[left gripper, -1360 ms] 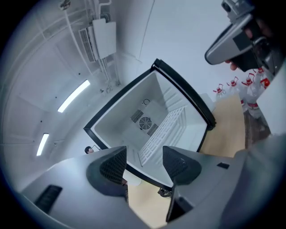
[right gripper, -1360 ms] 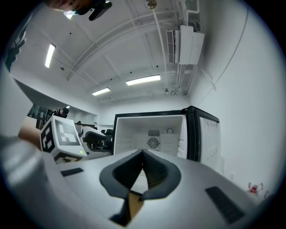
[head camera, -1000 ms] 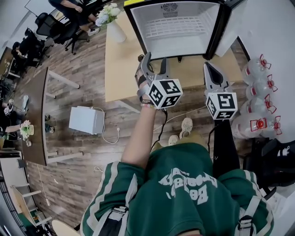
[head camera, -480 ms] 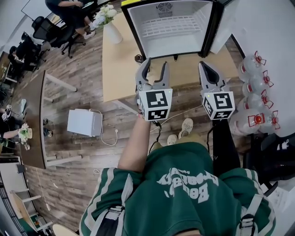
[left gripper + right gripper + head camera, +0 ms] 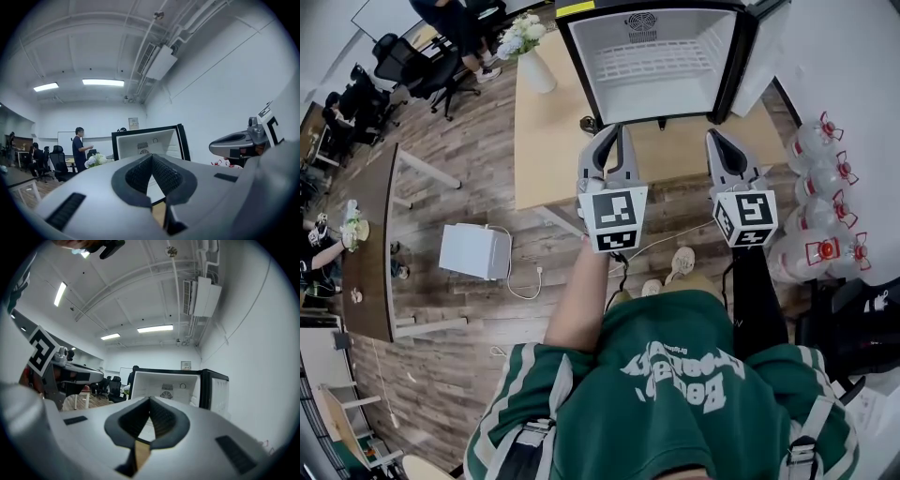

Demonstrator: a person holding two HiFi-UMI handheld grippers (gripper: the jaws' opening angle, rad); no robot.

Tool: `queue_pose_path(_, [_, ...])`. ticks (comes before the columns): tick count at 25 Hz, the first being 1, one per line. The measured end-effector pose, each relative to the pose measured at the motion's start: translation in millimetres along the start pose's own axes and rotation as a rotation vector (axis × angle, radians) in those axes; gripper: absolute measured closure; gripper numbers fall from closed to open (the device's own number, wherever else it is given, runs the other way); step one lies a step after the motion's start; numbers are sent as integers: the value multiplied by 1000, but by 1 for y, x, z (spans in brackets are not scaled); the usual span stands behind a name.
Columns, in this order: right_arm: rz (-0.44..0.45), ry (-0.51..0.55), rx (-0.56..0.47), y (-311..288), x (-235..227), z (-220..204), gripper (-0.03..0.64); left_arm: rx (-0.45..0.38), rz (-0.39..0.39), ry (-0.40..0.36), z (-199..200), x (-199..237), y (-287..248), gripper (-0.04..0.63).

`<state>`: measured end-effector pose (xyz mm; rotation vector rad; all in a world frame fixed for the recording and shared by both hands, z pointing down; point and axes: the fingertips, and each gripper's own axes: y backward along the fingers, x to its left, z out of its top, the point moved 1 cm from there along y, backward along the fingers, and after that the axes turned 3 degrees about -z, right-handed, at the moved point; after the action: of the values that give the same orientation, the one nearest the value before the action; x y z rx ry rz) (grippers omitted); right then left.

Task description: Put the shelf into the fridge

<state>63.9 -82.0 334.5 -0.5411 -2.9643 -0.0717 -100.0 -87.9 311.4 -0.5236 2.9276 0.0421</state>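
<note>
- The left claw [image 5: 614, 132] has just closed. Its pads meet with nothing between them, and it is held level, aimed at the open fridge [image 5: 573, 58].
- The right claw [image 5: 716, 137] is clenched as well and empty. It is near the left one but does not touch it.
- Both claws hang over the near edge of the wooden desk [image 5: 546, 141] on which the fridge stands, and neither touches the fridge.
- The shelf [image 5: 661, 58], a white wire rack, seems to lie across the inside of the fridge about halfway up. It shows too small to tell how it sits.
- A vase of flowers [image 5: 534, 64] stands on the desk left of the fridge.
- Water bottles [image 5: 825, 178] are lined up on the floor at the right.
</note>
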Motion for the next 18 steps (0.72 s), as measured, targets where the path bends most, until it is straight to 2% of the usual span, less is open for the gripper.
queue_pose_path(3, [-3, 2, -4, 1, 0, 0, 612, -23, -10, 18, 4, 3, 1, 595])
queue_pose_path(18, [-6, 16, 14, 1, -4, -5, 614, -25, -1, 26, 6, 5, -1, 595])
